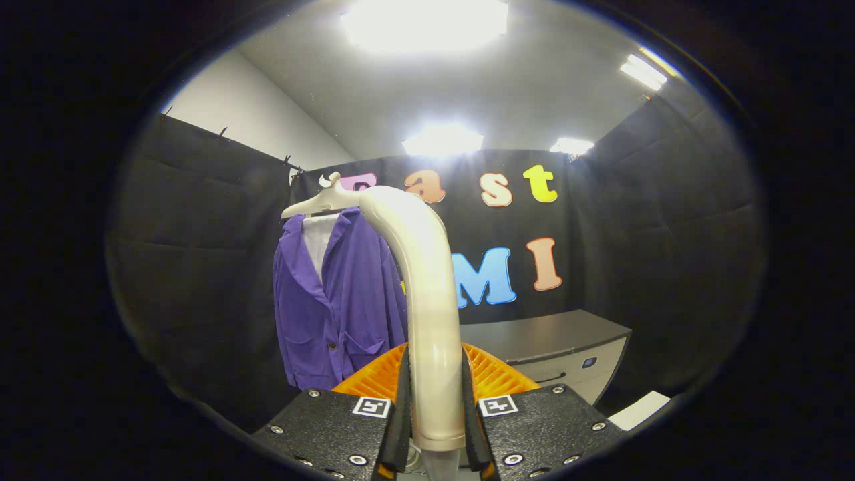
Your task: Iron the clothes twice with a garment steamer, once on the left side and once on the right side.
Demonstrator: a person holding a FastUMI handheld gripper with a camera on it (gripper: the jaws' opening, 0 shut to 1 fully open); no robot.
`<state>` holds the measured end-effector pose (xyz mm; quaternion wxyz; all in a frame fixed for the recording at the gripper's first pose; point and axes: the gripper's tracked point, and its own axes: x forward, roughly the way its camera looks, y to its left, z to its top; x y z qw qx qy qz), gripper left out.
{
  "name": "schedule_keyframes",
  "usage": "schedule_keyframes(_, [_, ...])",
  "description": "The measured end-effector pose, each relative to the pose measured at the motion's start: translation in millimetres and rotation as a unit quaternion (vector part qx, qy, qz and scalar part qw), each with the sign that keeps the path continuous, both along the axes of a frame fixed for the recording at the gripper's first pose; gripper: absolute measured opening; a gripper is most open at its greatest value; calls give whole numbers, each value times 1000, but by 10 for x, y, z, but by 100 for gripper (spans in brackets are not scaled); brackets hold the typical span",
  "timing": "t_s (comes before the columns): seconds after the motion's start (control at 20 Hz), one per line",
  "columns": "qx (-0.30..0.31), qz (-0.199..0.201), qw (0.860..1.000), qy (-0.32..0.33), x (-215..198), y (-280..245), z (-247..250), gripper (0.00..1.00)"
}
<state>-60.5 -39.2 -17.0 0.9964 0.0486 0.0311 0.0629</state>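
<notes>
My gripper [435, 414] is shut on the cream handle of the garment steamer [427, 294], which rises between the fingers and curves over at its top toward the clothes. A purple jacket [340, 300] over a white shirt hangs on a pale hanger [320, 197] beyond the fingers, to the left of the steamer handle and partly hidden behind it. The steamer's head end sits level with the jacket's shoulder. Whether the head touches the fabric cannot be told.
A grey cabinet [568, 347] with a dark top stands beyond the fingers to the right. A white flat object [641, 409] lies low at the right. Black cloth walls close in the booth on all sides.
</notes>
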Motion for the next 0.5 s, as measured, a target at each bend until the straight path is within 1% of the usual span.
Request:
schedule_keyframes(0.1, [-12, -7, 1000, -5, -28, -16, 2, 33])
schedule_keyframes(0.25, [-3, -5, 1000, -3, -59, 0, -15, 33])
schedule_keyframes(0.5, [9, 1, 999, 36, -71, -4, -126, 34])
